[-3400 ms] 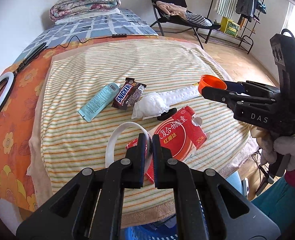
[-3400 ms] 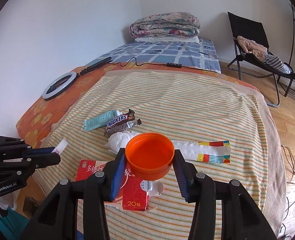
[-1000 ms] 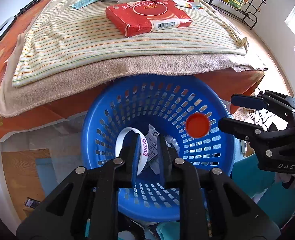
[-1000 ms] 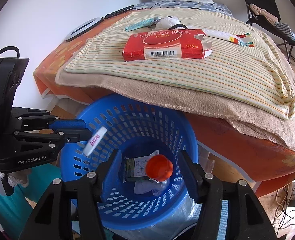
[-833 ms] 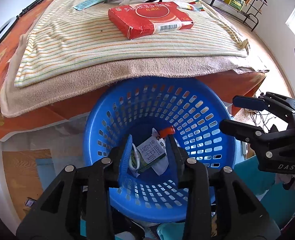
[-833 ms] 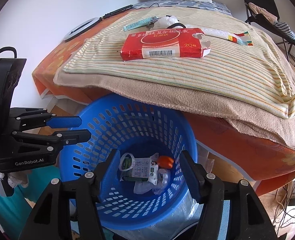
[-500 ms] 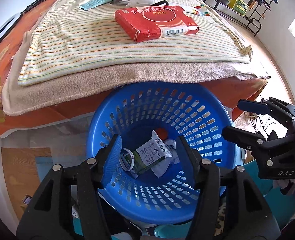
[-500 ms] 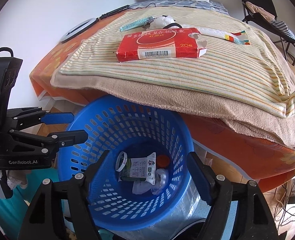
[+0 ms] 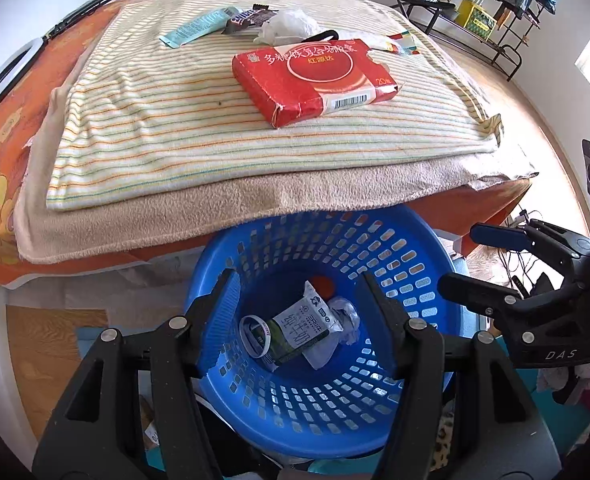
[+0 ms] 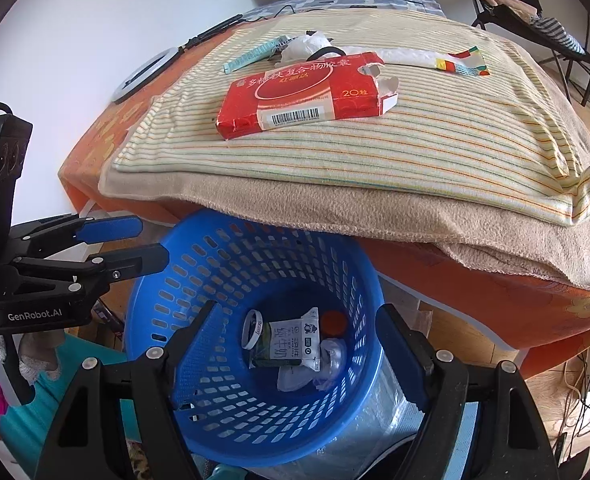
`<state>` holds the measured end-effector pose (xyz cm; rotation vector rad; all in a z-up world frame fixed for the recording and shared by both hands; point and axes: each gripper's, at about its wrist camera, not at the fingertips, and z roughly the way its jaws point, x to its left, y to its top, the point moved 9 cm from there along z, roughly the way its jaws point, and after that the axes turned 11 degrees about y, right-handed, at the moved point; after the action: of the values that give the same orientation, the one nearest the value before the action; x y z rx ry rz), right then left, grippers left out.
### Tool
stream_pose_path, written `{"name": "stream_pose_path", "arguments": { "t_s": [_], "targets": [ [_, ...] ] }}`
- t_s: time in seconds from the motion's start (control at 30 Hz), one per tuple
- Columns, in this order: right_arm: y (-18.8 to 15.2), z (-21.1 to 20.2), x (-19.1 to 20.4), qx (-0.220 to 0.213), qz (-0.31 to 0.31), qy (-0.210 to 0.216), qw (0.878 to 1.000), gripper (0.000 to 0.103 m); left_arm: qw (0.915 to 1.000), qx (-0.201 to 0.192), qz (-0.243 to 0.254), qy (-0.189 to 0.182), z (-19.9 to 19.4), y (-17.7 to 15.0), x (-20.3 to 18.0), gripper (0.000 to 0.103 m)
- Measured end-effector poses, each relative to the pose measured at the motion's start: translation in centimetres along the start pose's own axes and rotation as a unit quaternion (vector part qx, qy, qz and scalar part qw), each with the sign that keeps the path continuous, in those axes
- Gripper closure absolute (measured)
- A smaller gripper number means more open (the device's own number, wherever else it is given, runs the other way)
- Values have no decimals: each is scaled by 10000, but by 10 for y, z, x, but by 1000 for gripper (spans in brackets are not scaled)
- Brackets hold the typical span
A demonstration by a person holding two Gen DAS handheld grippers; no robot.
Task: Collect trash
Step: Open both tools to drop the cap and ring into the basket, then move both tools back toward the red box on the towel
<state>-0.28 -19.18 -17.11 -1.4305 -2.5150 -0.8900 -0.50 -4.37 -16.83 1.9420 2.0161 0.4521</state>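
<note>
I have the left gripper (image 9: 299,320) spread wide and empty above the blue perforated basket (image 9: 423,280), and the right gripper (image 10: 295,340) equally wide and empty over that same basket (image 10: 199,280). At the basket's bottom lie 1 milk carton (image 10: 291,344), 1 white wristband (image 10: 252,334) just beside it, 1 orange lid (image 10: 332,323) near the carton's far corner, and crumpled clear plastic (image 10: 331,360) touching the carton. Behind the basket, the striped towel (image 9: 155,120) covers the bed edge, its beige underside hanging over the basket's far rim. On the towel, well beyond the basket, sits the torn red medicine box (image 9: 315,80). Farther still from the basket are a teal sachet (image 9: 199,26), a Snickers wrapper (image 9: 251,18), a crumpled white tissue (image 9: 287,26) and a long white wrapper with a coloured end (image 10: 427,58). A ring light (image 10: 143,76) lies on the orange sheet, beyond the basket.
</note>
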Motion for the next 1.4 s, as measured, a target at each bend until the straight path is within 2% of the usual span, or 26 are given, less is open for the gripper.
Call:
{"name": "stream_pose_path", "arguments": {
  "t_s": [0.4, 0.63, 0.73, 0.8, 0.9, 1.03, 1.23, 1.4],
  "targets": [
    [45, -24, -11, -510, 424, 343, 9972, 22, 9991, -427, -58, -4, -19, 73, 15, 41],
    [87, -41, -17, -826, 320, 322, 9955, 22, 9983, -577, -10, -11, -17, 112, 25, 41],
    [104, -48, -22, -963, 287, 272, 9946, 22, 9985, -516, -88, -172, -8, 129, 28, 40],
    [113, -51, -27, -1025, 309, 257, 9939, 22, 9983, -497, -151, -254, -2, 140, 30, 33],
    [125, -54, -35, -1105, 369, 267, 9928, 22, 9980, -420, -175, -445, 9, 155, 26, 31],
    [134, -59, -43, -1196, 437, 288, 9914, 22, 9977, -339, 12, -580, 26, 174, 15, 22],
    [137, -58, -53, -1196, 524, 314, 9909, 22, 9971, -44, 63, -763, 55, 188, 6, 22],
    [141, -57, -58, -1201, 542, 326, 9907, 22, 9951, 195, 222, -941, 64, 183, -5, 22]
  ]
}}
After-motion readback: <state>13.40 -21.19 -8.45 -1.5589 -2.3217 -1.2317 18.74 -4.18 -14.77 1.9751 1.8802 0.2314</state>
